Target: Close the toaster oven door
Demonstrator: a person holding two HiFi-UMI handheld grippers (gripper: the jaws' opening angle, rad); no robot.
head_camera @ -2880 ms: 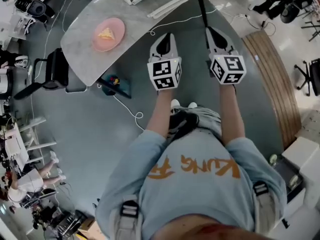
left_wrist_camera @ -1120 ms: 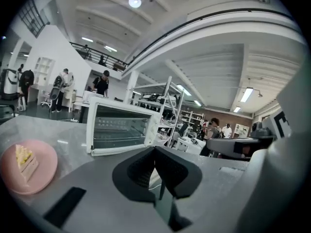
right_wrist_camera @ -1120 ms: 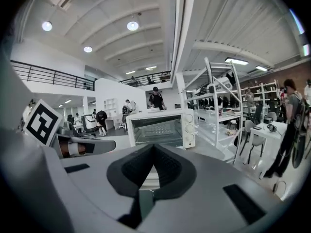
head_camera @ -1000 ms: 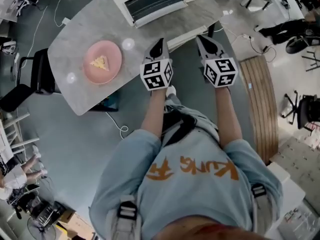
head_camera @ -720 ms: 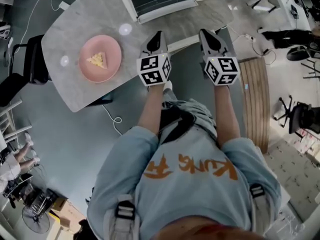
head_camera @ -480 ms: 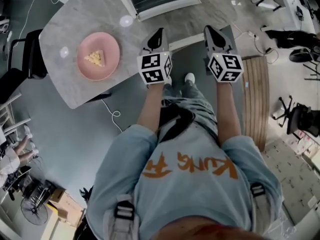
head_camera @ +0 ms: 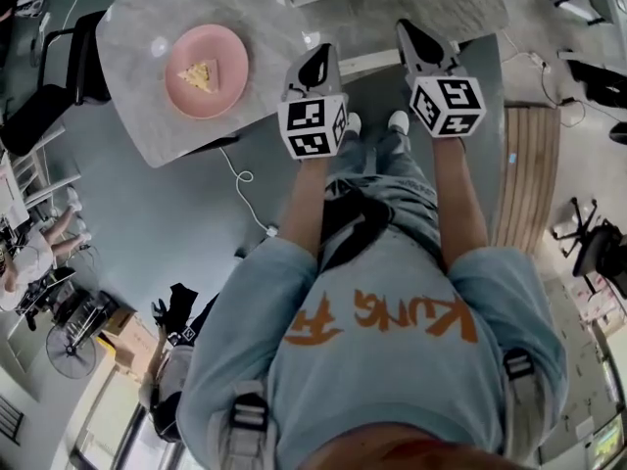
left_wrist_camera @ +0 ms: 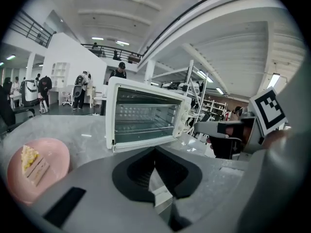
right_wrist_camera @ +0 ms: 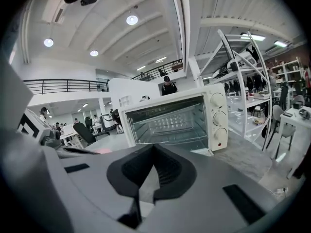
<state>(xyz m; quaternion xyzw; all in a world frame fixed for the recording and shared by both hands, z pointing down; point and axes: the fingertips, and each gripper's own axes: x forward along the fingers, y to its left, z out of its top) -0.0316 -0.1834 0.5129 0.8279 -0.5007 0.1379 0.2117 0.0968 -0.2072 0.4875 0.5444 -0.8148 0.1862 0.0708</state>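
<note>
Item: toaster oven [left_wrist_camera: 146, 111], white, with three knobs down its right side. It stands on the grey stone-look table [head_camera: 147, 96], ahead of both grippers and apart from them. In the head view only its front edge shows, at the top of the frame.

Door [left_wrist_camera: 141, 139]: open, dropped forward to about level. The wire rack and the cavity are plainly visible in both gripper views.

Left gripper [head_camera: 319, 59]: jaws together with nothing between them. It sits over the near edge of the table and is aimed at the left half of the oven's mouth. Its marker cube [head_camera: 313, 127] faces up.

Right gripper [head_camera: 416, 39]: jaws together and empty. It is level with the left gripper and to its right, pointed at the oven front. Its marker cube [head_camera: 447, 106] faces up.

Pink plate [head_camera: 231, 88]: on the table to the left of the left gripper, well apart from the oven. It carries one wedge of layered cake [head_camera: 203, 70].

Surroundings:
- a white cable [head_camera: 245, 189] trailing over the grey floor
- a black chair [head_camera: 49, 96] at the table's far left
- the person's light-blue shirt [head_camera: 382, 380] with orange lettering in the foreground
- further people and shelving in the hall behind the oven
</note>
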